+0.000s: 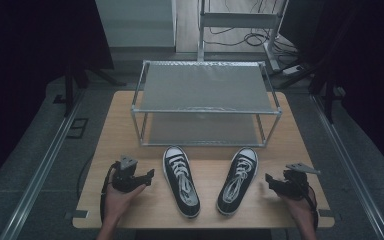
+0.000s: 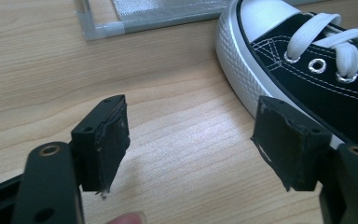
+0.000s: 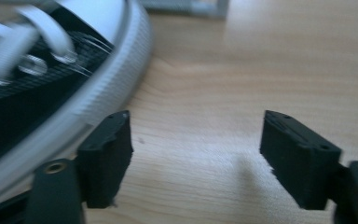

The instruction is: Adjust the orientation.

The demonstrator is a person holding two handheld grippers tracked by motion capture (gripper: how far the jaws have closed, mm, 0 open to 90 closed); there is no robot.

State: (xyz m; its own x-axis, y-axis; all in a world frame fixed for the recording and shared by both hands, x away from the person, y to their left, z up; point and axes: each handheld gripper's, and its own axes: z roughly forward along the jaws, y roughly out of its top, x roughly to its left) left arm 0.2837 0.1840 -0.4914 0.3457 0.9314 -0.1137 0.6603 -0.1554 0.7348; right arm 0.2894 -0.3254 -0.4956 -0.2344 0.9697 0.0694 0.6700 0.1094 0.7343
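Your left gripper (image 1: 150,175) stands with jaws apart and nothing between them, the left sneaker (image 1: 180,180) just beside its right jaw on the table (image 1: 130,120). Your right gripper (image 1: 270,180) likewise has jaws apart over bare wood, the right sneaker (image 1: 237,180) close beside its left jaw.

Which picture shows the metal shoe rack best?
The high view: the whole rack shows there, both shelves, behind the two sneakers. The left gripper view catches one frame corner; the right gripper view shows a blurred bit of frame.
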